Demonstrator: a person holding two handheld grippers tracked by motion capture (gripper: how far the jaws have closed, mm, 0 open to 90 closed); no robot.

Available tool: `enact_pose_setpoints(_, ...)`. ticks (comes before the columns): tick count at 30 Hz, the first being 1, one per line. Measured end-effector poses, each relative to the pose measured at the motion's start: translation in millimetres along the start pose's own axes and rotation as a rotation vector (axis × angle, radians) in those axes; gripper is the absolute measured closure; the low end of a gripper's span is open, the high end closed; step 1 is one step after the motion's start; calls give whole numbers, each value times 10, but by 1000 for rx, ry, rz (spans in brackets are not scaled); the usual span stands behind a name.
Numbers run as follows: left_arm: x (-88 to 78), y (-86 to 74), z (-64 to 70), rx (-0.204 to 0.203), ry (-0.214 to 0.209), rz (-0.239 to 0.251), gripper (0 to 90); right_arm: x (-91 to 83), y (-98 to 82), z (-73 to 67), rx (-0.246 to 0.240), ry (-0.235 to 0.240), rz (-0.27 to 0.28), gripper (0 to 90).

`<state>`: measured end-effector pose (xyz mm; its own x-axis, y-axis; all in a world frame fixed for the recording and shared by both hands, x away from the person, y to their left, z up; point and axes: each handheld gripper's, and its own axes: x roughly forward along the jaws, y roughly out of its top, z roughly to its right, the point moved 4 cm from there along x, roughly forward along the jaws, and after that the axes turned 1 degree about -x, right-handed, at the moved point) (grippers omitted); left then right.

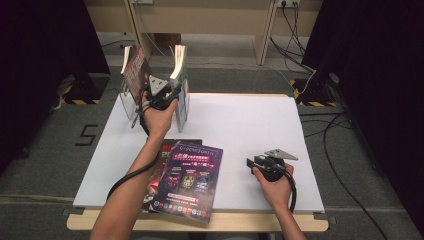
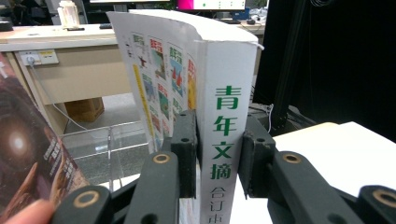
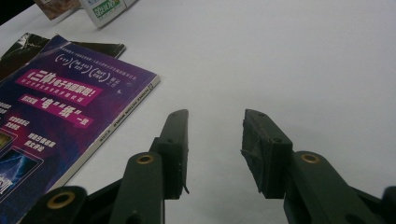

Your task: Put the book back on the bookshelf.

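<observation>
A thick white book [image 2: 224,70] with green characters down its spine stands upright at the table's far left [image 1: 180,75]. My left gripper [image 2: 218,126] is shut on its spine, one pad pressing on each side; in the high view the left gripper [image 1: 171,91] reaches up to the book. A book with a dark red cover [image 1: 135,70] leans just left of it [image 2: 23,154]. My right gripper [image 1: 251,163] rests at the front right of the table, open, with bare white tabletop between its jaws [image 3: 215,122].
A purple-covered book [image 1: 190,180] lies flat at the front edge over a dark magazine [image 1: 167,145], left of my right gripper [image 3: 60,107]. A clear plastic book stand [image 1: 127,107] holds the upright books. White tabletop [image 1: 250,120] stretches between the two grippers.
</observation>
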<state>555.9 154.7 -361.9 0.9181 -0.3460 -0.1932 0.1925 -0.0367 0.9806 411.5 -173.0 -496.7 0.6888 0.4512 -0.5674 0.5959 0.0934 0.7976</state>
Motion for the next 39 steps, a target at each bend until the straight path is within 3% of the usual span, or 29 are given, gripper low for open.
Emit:
enact_pose_setpoints(6, 18, -11, 6, -13, -9, 0, 671, 3, -2, -2, -2, -1, -1, 613)
enact_pose_setpoints(14, 63, 39, 11, 122, 25, -36, 729, -1, 0, -1, 0, 1, -3, 613)
enact_pose_setpoints(18, 38, -2, 41, 92, 30, -6, 720, 4, -7, 10, 1, -1, -5, 613)
enact_pose_setpoints(22, 28, -26, 34, 42, -7, -5, 676, 4, -9, -1, 7, 0, -7, 612)
enact_pose_setpoints(27, 2, -79, 14, 31, -13, -5, 603, 3, -5, 6, 0, -1, -5, 611)
enact_pose_setpoints(33, -43, -145, 0, 18, -30, -21, 542, 0, 1, -6, 3, 0, -2, 612)
enact_pose_setpoints(39, -156, -242, -52, -26, -50, -60, 501, 1, 3, -18, 6, 0, -2, 612)
